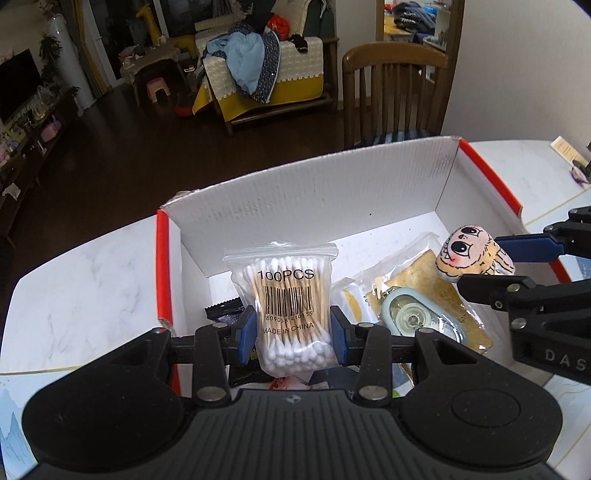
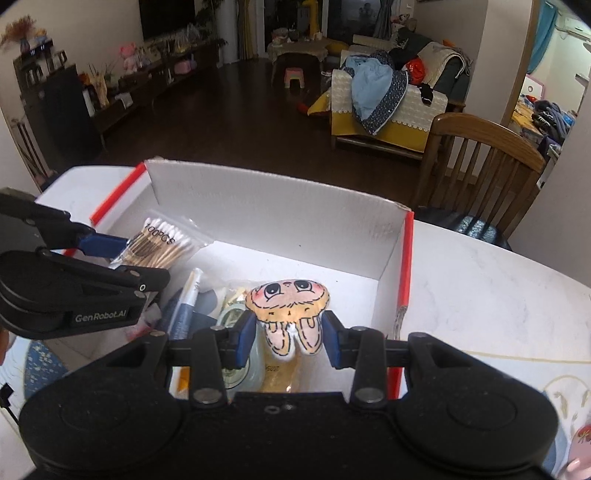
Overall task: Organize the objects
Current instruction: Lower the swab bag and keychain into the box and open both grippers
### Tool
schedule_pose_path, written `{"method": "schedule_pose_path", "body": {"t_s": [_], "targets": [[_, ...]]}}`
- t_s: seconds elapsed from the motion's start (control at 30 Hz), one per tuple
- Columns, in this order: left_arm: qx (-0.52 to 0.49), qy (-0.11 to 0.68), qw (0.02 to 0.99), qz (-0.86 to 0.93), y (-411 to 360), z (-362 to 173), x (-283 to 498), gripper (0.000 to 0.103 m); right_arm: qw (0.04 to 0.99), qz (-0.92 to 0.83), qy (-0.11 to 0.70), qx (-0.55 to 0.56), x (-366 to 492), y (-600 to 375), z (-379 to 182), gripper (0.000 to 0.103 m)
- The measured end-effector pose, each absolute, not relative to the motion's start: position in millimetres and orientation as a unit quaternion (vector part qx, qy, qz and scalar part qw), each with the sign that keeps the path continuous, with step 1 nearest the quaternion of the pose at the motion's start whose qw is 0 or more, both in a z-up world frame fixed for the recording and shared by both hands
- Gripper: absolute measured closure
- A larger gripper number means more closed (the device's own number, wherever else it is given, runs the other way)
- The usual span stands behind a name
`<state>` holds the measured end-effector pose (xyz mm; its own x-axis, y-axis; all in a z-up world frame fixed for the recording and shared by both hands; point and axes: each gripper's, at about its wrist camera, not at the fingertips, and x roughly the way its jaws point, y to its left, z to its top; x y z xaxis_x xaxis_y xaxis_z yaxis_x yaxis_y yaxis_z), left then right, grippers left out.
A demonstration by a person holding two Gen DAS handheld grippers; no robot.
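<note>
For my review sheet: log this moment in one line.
left gripper: shut on cotton swab bag | right gripper: shut on plush toy | both over white box

**A lived-in home: dining corner opening onto a living room**

Plainly a home. A white marble-look counter with a wooden dining chair pushed up to it. Beyond, dark wood flooring, a sofa under a yellow-and-cream cover heaped with clothes, a low tea table with a small pink stool, a long media cabinet crowded with toys and trinkets, a dark television, a yellow giraffe toy.
</note>
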<state>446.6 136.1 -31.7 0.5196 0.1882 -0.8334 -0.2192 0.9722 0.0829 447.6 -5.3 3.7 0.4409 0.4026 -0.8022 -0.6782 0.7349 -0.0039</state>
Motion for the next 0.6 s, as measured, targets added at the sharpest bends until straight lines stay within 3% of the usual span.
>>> {"method": "schedule_pose_path", "body": {"t_s": [0.6], "targets": [[-0.027, 0.503, 0.856, 0.119, 145, -54, 467, 0.063, 0.824, 0.317, 0.434, -0.179, 462, 16, -22, 0.065]]}}
